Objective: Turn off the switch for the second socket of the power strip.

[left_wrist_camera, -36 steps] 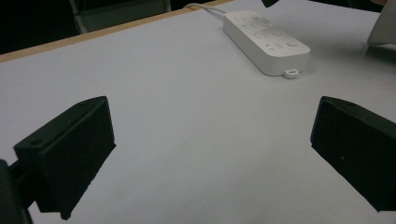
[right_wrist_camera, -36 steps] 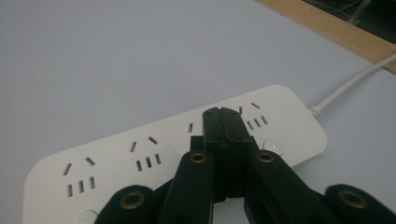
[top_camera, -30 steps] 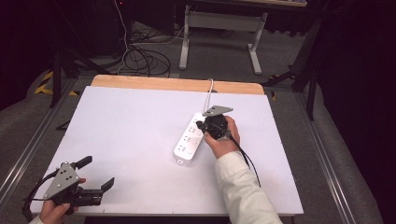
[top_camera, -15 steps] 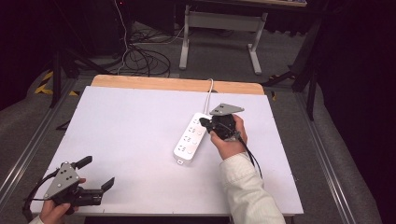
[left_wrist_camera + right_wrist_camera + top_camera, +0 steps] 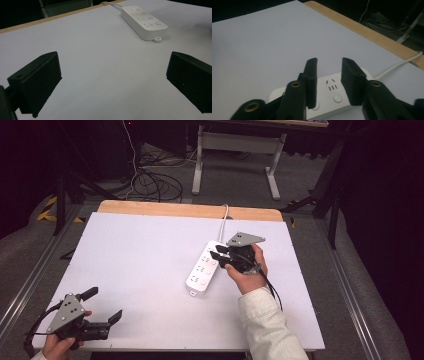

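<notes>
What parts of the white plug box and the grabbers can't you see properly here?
- power strip: near end covered by the right gripper's own jaws, right gripper view.
- cable: passes the table's far edge, high view; its plug end can't be traced.
- left gripper: body cut off by the bottom edge, left gripper view.
- socket markings: too small, high view.

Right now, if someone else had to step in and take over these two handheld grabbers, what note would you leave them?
Right gripper: over the far end of the power strip, jaws just opened partway, nothing between them; they hang above a socket and its button.
Left gripper: at the table's near left corner, jaws wide open, empty.
Power strip: flat on the white table, right of centre, cable running off the far edge.
Done: cannot tell from the pictures.
Left: probably more work on the strip's buttons; check first.
</notes>
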The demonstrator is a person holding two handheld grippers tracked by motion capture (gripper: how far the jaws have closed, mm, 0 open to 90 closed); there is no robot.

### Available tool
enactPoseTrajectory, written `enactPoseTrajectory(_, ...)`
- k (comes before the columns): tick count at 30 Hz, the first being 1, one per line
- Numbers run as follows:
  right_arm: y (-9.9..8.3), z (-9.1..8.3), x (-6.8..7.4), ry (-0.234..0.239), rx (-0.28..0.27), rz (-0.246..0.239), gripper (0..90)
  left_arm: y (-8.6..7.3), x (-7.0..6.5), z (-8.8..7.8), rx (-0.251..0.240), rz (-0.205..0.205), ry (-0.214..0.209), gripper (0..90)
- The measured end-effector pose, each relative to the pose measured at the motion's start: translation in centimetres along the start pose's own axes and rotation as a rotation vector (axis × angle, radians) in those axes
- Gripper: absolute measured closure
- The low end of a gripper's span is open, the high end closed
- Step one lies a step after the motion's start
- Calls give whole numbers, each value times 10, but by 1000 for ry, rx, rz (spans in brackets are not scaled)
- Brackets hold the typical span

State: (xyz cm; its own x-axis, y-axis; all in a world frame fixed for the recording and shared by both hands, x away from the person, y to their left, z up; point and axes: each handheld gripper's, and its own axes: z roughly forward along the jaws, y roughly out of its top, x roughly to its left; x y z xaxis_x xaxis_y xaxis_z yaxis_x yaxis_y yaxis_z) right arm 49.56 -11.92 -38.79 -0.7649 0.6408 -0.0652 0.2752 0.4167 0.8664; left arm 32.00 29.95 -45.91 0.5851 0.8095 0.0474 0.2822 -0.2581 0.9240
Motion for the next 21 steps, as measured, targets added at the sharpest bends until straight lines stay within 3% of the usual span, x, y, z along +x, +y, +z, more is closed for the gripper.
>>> enactPoseTrajectory(4, 2, -10, 2, 12, -32, -6, 491, 0, 0, 0, -5, -2, 2, 4)
enactPoseTrajectory(11, 0, -37, 2, 38, -71, 0, 413, 0, 0, 0, -4, -6, -1, 4)
enactPoseTrajectory(21, -24, -66, -2, 85, -56, 27, 225, 0, 0, 0, -3, -7, 3, 4)
